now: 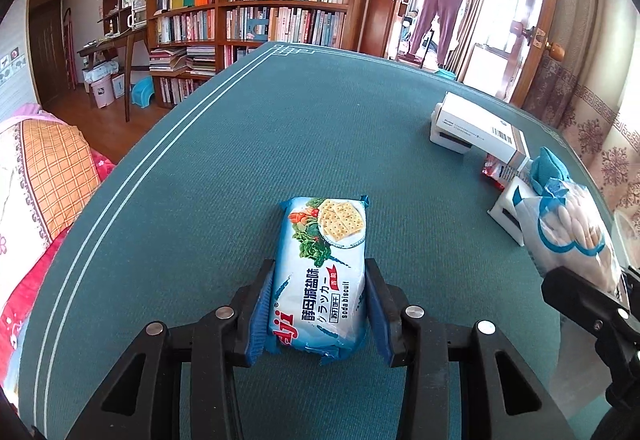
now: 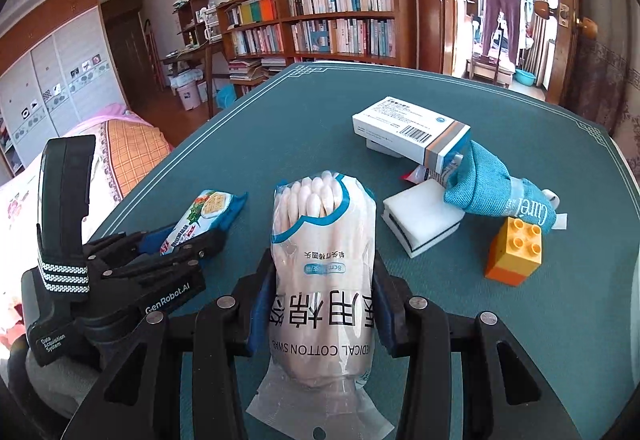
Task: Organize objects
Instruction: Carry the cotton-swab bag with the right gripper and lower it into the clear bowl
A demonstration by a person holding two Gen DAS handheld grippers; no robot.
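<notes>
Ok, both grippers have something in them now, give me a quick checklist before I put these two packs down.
1. Left gripper shut on soda biscuit pack: ok.
2. Right gripper shut on cotton swab bag: ok.
3. Biscuit pack lifted off the green table: cannot tell.
4. Bare table between the two packs for setting down: ok.
5. Swab bag apart from white sponge and yellow brick: ok.
6. White box lying flat: not ok, it is propped on other items.

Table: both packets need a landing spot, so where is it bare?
Bare green cloth runs from the soda biscuit packet to the white border lines. Crowded on the right: medicine box, sponge, teal cloth, yellow brick.
</notes>
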